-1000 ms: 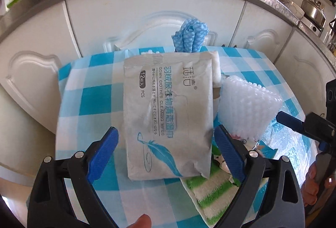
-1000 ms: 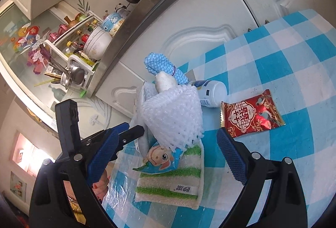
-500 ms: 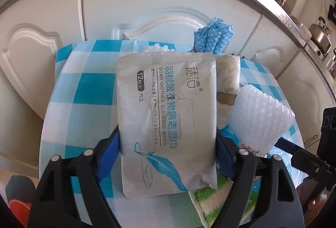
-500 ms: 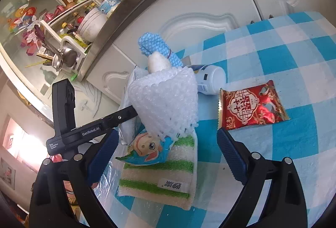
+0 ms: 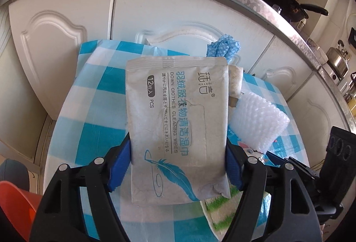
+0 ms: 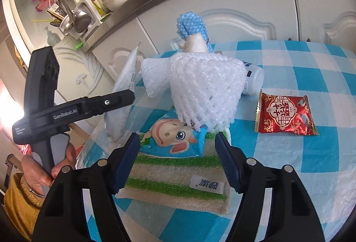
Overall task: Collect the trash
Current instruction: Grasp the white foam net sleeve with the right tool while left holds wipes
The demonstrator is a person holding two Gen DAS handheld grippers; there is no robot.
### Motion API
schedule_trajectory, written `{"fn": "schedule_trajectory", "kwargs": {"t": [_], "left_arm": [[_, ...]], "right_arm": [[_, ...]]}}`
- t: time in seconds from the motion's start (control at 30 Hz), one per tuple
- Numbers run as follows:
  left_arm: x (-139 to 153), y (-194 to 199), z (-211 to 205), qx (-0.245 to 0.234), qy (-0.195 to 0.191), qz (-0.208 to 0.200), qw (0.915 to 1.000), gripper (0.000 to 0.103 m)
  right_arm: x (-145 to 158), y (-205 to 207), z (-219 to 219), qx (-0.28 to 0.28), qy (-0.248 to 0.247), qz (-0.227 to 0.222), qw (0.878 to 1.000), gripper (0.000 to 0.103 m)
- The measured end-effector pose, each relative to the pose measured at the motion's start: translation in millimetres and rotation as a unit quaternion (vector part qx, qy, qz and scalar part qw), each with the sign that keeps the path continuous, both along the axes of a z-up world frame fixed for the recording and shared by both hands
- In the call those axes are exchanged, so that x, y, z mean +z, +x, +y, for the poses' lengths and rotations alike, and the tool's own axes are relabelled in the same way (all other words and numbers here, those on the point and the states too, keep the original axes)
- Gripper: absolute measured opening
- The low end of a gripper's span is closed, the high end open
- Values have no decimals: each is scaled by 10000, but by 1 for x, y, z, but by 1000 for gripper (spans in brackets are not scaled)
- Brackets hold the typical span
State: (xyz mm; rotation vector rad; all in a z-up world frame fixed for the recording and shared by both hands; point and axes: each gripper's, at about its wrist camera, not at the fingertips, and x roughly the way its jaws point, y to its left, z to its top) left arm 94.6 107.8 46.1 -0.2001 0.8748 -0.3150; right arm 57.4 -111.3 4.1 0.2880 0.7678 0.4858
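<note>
Left gripper [image 5: 179, 167] is clamped on the wipes pack [image 5: 178, 126], pinching it by both side edges. Right gripper [image 6: 178, 160] hangs open over the striped cloth [image 6: 175, 177], cartoon wrapper [image 6: 172, 138] between its fingers, foam net [image 6: 200, 90] just ahead, red snack packet [image 6: 286, 115] off right.

Left tongs [image 5: 179, 166] are clamped on both long edges of the grey wet wipes pack [image 5: 178, 126], blue pads pressed right against it. Pack sits over the blue-checked desk [image 5: 98, 112]. White foam net [image 5: 258, 119] is just to its right, striped green towel [image 5: 219, 210] pokes out underneath, and a blue cloth [image 5: 223, 48] is behind the top edge.
</note>
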Motion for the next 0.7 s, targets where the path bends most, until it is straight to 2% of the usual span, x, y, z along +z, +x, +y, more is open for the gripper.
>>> {"fn": "schedule_trajectory", "kwargs": {"t": [0.03, 0.1, 0.13, 0.3, 0.47, 0.63, 0.67, 0.7], "left_arm": [[1, -4, 2, 26, -34, -10, 10000, 73], [3, -13, 5, 97, -75, -30, 9999, 73], [3, -16, 7, 133, -66, -40, 9999, 73], [4, -45, 17, 319, 43, -111, 9994, 73], [-11, -73, 15, 294, -41, 62, 9995, 73], [-27, -90, 3, 155, -107, 200, 9996, 74], [-29, -92, 1, 130, -116, 206, 9996, 74], [-31, -92, -1, 102, -158, 237, 9995, 74]], "right_arm": [[0, 0, -4, -73, 19, 7, 10000, 71], [-1, 1, -12, -206, 36, 62, 9998, 84], [-3, 3, -15, -249, 50, 132, 9996, 87], [-17, 5, -14, -20, 322, 576, 9978, 94], [-15, -6, -4, 170, 84, 429, 9989, 96], [-17, -13, -5, 455, 629, 589, 9952, 95], [-18, -14, -6, 494, 735, 623, 9941, 93], [-18, -15, -7, 529, 820, 653, 9931, 86]]}}
